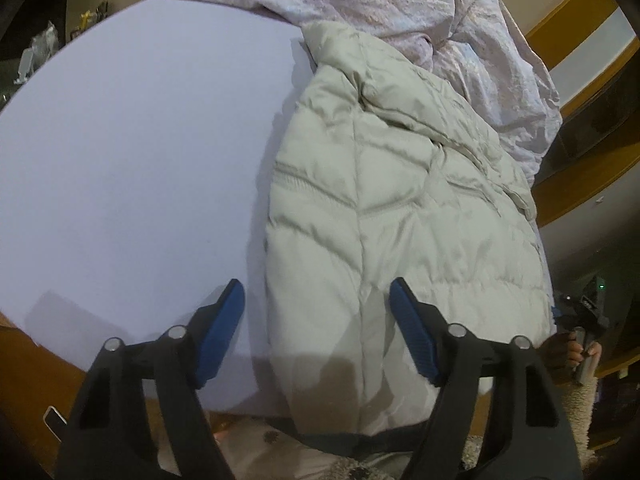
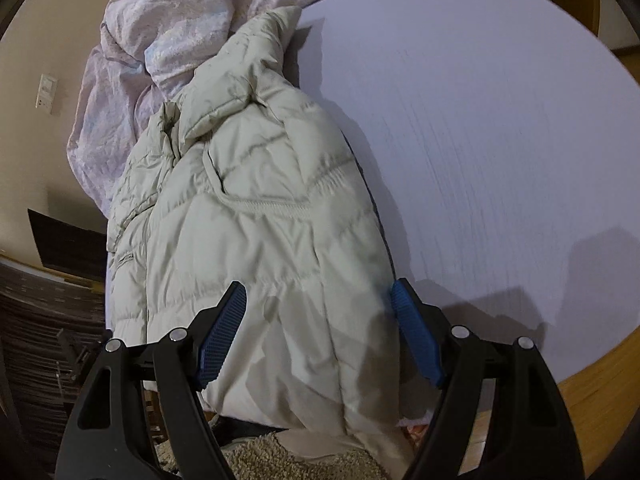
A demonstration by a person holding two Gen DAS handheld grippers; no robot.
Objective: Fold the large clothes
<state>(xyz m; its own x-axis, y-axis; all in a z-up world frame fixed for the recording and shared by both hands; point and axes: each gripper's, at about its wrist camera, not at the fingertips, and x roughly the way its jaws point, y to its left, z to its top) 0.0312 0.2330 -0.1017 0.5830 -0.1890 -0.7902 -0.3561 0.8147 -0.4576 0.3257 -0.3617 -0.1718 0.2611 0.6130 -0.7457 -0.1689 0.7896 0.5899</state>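
A cream quilted puffer jacket (image 1: 400,208) lies lengthwise on a white table (image 1: 140,160), its hem hanging over the near edge. My left gripper (image 1: 318,292) is open and empty, held above the jacket's near left edge. In the right wrist view the jacket (image 2: 256,220) lies at the left of the table (image 2: 500,120). My right gripper (image 2: 318,292) is open and empty above the jacket's near end, its right finger (image 2: 416,332) by the jacket's right edge. The right gripper and the hand holding it also show in the left wrist view (image 1: 584,320).
A crumpled pale lilac cloth (image 1: 400,4) lies at the far end of the table, touching the jacket's top; it also shows in the right wrist view (image 2: 160,40). A wooden rim (image 2: 592,380) borders the table. A shaggy rug (image 2: 280,460) lies below the near edge.
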